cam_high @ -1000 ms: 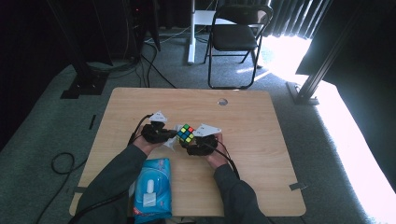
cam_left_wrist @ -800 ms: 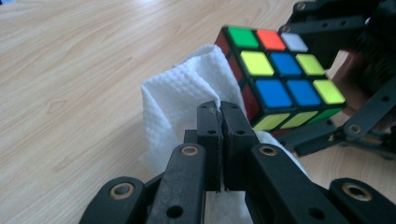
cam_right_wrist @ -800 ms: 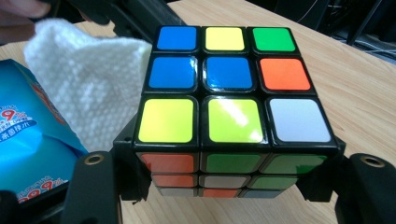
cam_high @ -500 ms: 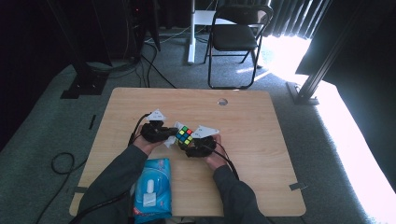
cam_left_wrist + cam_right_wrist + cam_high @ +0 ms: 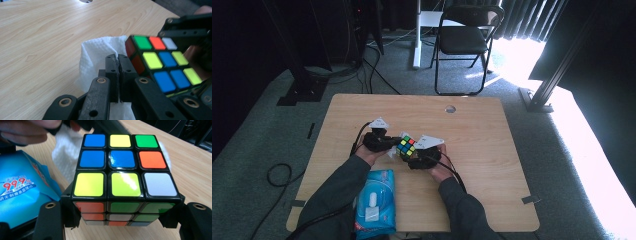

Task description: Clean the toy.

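A scrambled puzzle cube [image 5: 406, 146] [image 5: 122, 177] sits between the jaws of my right gripper [image 5: 122, 220] [image 5: 412, 156], which is shut on its two sides just above the table [image 5: 472, 125]. The cube [image 5: 162, 65] shows at the right of the left gripper view. My left gripper [image 5: 118, 62] [image 5: 392, 146] is shut on a white wipe [image 5: 100, 55], pinching a fold of it right beside the cube's red side. The white wipe [image 5: 66, 152] also appears behind the cube, with a hand above it.
A blue pack of wet wipes [image 5: 373, 200] [image 5: 20, 192] lies on the table near its front edge, between the forearms. A round cable hole [image 5: 450, 109] is at the table's far side. A folding chair [image 5: 464, 40] stands beyond the table.
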A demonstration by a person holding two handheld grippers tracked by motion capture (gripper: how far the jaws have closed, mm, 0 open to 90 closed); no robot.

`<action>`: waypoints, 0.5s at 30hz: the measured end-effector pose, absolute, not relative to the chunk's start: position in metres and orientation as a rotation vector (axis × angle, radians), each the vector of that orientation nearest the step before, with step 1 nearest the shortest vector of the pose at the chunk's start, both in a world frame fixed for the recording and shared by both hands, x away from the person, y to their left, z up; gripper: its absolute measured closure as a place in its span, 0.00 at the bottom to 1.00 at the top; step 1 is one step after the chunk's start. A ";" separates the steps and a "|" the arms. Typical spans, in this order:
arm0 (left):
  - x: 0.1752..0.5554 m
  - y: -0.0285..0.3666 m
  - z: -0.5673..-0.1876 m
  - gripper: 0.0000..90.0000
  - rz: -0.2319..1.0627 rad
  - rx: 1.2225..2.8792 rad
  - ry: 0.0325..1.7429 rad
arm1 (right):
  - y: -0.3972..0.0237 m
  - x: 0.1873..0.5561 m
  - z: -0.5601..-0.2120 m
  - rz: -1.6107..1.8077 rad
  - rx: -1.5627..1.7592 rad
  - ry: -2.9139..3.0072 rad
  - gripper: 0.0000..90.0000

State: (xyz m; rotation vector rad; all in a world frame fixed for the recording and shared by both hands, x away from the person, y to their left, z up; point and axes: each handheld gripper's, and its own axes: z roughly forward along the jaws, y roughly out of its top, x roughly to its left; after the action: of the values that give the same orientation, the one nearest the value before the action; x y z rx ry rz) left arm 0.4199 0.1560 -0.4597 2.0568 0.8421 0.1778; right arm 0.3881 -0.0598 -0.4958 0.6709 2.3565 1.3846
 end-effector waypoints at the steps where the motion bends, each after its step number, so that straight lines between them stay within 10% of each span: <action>1: 0.420 0.156 -0.460 0.97 0.176 2.059 0.842 | -0.061 0.389 -0.495 1.388 0.673 2.351 0.38; 15: 0.423 0.160 -0.467 0.97 0.152 2.058 0.868 | -0.066 0.394 -0.483 1.417 0.721 2.313 0.38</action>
State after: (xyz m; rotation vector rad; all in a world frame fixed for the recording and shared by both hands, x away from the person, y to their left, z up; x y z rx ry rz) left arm 0.4226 0.1597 -0.4668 2.0583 0.8681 0.1520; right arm 0.3941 -0.0661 -0.4833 0.7210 2.3129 1.4171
